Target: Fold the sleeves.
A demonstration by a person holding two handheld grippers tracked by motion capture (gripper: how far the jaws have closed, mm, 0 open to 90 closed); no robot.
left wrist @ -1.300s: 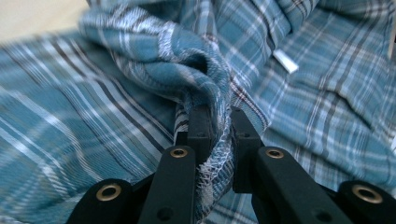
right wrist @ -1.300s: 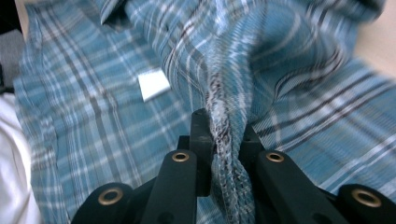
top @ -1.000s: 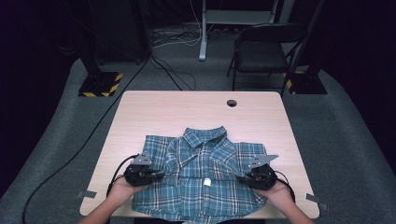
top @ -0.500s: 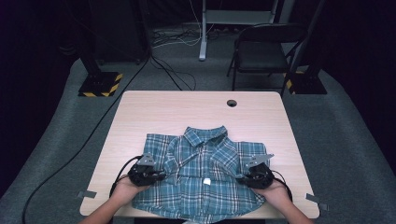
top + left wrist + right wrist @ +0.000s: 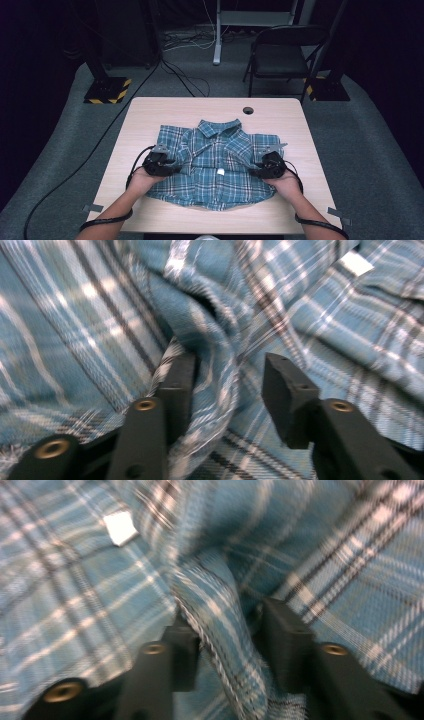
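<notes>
A blue plaid shirt [image 5: 215,165] lies spread on the wooden table [image 5: 150,115], collar away from me, with a small white label [image 5: 220,171] near its middle. My left gripper [image 5: 176,167] rests on the shirt's left side. In the left gripper view the left gripper [image 5: 229,362] has just been opening, and a loose fold of shirt [image 5: 215,340] leans on one jaw. My right gripper [image 5: 252,172] rests on the shirt's right side. Seen in its own view, the right gripper [image 5: 227,617] has also just been opening, and a ridge of shirt [image 5: 220,605] lies slack between its jaws.
A round cable hole [image 5: 248,110] sits near the table's far edge. Grey tape marks [image 5: 92,207] lie at the front corners. Beyond the table stand a black folding chair [image 5: 282,50] and a stand base with yellow-black stripes [image 5: 107,90]. Cables trail across the floor.
Both hands have moved away from me across the table, and the shirt has shifted that way with them; its collar now lies nearer the far edge.
</notes>
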